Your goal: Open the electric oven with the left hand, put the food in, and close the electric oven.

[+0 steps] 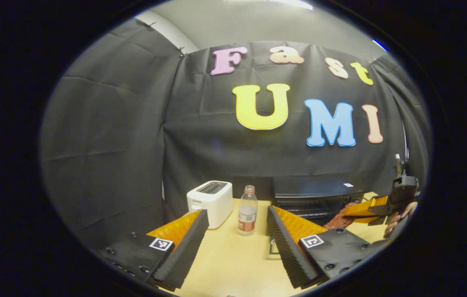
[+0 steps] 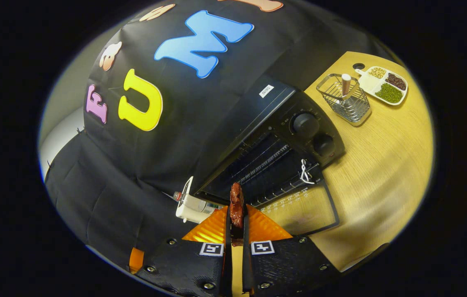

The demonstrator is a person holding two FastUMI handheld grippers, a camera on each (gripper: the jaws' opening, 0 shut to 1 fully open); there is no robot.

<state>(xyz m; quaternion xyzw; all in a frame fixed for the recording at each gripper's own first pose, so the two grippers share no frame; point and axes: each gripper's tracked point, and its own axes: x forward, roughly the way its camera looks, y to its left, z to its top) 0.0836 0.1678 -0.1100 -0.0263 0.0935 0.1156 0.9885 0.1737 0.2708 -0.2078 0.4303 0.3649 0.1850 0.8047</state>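
Food (image 2: 236,205): reddish-brown strip, pinched upright between the fingers of the right gripper (image 2: 236,231), tip poking out ahead of them, just before the oven mouth.
Right gripper: closed tight on the food, tilted hard against the scene; seen from the left gripper view at the right edge (image 1: 371,208), with a hand (image 1: 400,216) behind it.
Left gripper (image 1: 237,243): wide open, holds nothing, hangs above the surface (image 1: 233,264), well back from the oven.
Oven door (image 2: 307,208): folded down flat onto the surface, glass facing up, cavity open.
Electric oven (image 2: 266,144): black box against the booth wall, wire rack (image 2: 258,159) inside, two knobs (image 2: 305,123) on its panel.
Step in hand: food going in; door-opening judged done, closing left.
Doing it well: carry the strip over the lowered door, level it, lay it on the rack well inside, release only once it rests, then withdraw clear of the door.
Hard to tell: depth of the cavity; back of the rack; lower end of the food, buried between the fingers.
Beyond: toaster (image 1: 210,202) and bottle (image 1: 247,210) left of the oven; wire basket (image 2: 344,99) and divided dish (image 2: 383,84) far off.
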